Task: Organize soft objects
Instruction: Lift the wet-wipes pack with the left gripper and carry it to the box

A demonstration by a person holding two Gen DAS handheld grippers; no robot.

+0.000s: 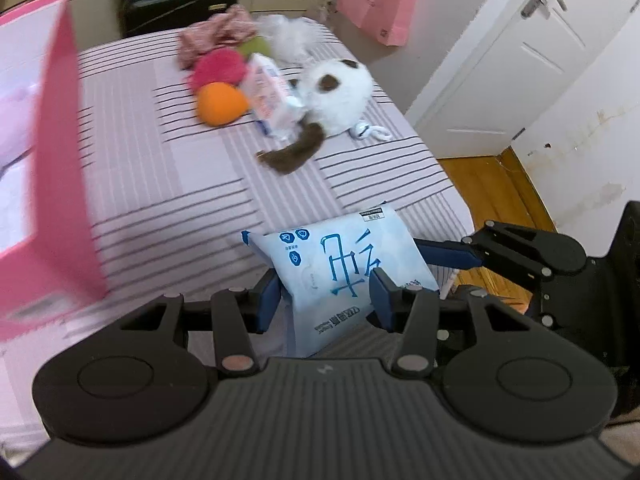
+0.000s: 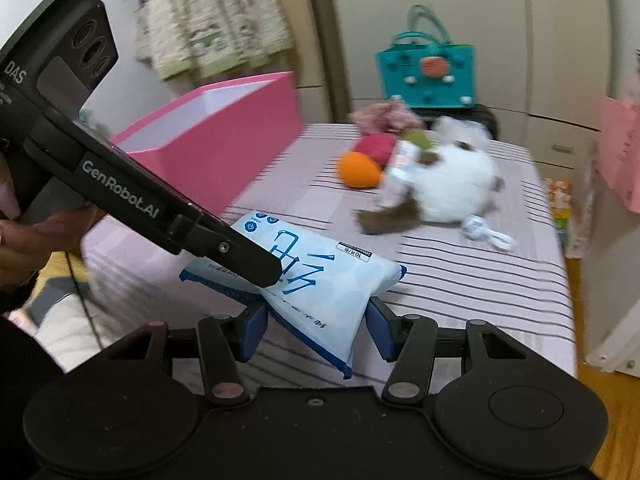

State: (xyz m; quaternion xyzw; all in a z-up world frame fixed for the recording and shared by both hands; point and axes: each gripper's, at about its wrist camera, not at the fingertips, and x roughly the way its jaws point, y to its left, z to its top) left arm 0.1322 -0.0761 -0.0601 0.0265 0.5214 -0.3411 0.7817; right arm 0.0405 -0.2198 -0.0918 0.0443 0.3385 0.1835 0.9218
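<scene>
The blue pack [image 1: 340,258] is lifted above the near end of the bed [image 1: 168,184], well apart from the pink box [image 2: 224,140]. Both tools hold it: the left tool [image 1: 323,298] pinches its lower end and the right tool [image 2: 310,330] pinches the other side, each about half closed on the soft wrap.

I think the pack can slip or twist, because the film is smooth and the filling gives way under the pads. If the two tools move apart, they may stretch or tear the wrap. The pack could also hit the wall of the box and fall beside it.

Beyond the pack I count one orange ball [image 1: 221,104], one red ball [image 1: 219,68], one small pack [image 1: 269,94], one white plush toy [image 1: 340,94] and one cloth bundle [image 1: 216,34]. There is one box, two tools.
</scene>
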